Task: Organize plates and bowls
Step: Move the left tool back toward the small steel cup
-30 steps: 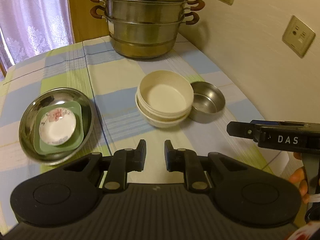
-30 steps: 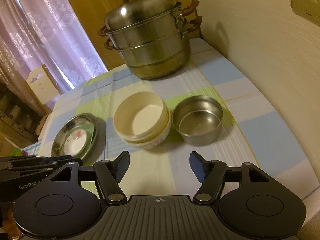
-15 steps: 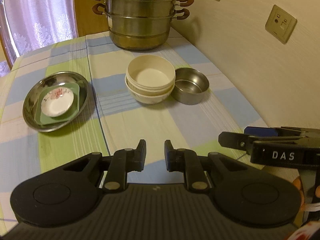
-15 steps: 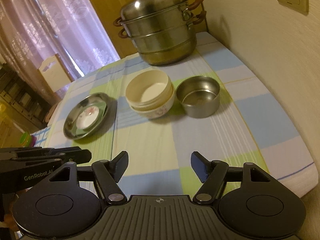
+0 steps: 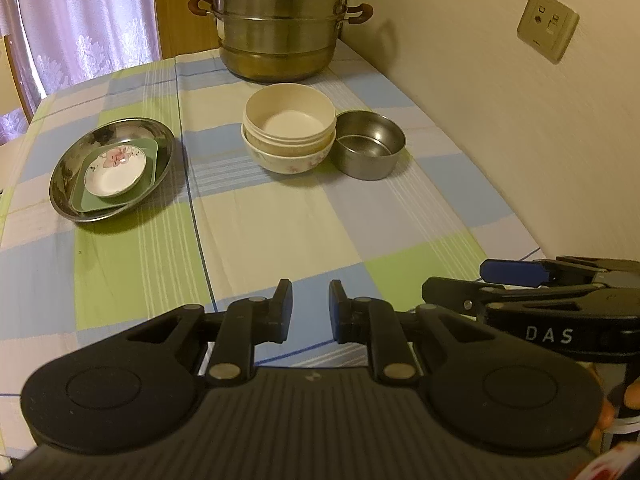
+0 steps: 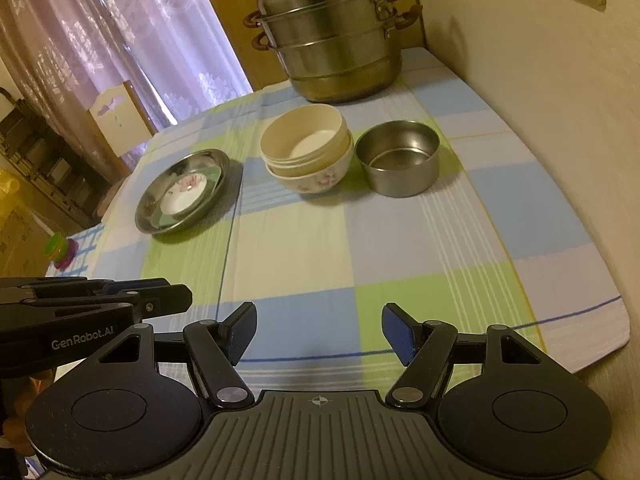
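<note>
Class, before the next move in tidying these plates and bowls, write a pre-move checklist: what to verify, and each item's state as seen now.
1. Right gripper open and empty: ok.
2. Left gripper wide enough to take a rim: not ok, jaws nearly closed, narrow gap.
3. Steel bowl empty and upright, beside the stack: ok.
4. Cream bowl seated level in the floral bowl: ok in the left view, slightly tilted in the right.
5. Plate stack settled: ok, floral saucer on the green plate inside the steel dish.
6. Steamer pot clear of the bowls: ok.
</note>
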{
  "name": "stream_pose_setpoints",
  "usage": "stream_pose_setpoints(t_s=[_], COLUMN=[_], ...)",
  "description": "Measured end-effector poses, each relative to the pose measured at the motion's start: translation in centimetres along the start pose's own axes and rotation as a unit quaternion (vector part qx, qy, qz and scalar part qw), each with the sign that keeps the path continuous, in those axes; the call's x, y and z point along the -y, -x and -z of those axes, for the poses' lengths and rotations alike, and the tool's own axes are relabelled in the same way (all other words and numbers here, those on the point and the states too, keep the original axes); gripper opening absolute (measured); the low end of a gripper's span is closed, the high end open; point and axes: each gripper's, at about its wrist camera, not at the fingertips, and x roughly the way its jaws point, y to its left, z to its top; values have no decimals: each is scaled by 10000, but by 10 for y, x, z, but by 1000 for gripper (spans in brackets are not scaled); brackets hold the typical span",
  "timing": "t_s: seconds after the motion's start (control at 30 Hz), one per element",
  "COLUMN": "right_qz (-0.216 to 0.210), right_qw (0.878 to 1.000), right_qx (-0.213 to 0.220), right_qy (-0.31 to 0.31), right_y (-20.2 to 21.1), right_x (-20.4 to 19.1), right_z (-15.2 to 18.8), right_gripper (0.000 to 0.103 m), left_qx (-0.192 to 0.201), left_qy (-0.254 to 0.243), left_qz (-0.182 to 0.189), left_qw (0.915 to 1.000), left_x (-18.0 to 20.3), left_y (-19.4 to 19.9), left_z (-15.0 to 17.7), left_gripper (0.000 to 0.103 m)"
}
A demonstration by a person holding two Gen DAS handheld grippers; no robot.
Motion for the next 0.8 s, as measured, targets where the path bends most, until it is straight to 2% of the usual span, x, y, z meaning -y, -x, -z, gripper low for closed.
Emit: stream_pose_setpoints(t_s=[0.43, 0.8], right_qz=[197, 588], right_qw=[9995, 9960], right_qx=[-226, -228], right_qy=[-112, -634], right_y=[-15, -43], right_x=[4, 19], right_z=[-2, -30], right_gripper=[69, 69], left_qx=[-147, -228], left_qy=[-38, -394], left_qz=[65, 351], left_qw=[9999, 9983], left_x=[-3, -5], left_y=[-20, -65], left_z=[-8, -46], left_gripper=[16, 16])
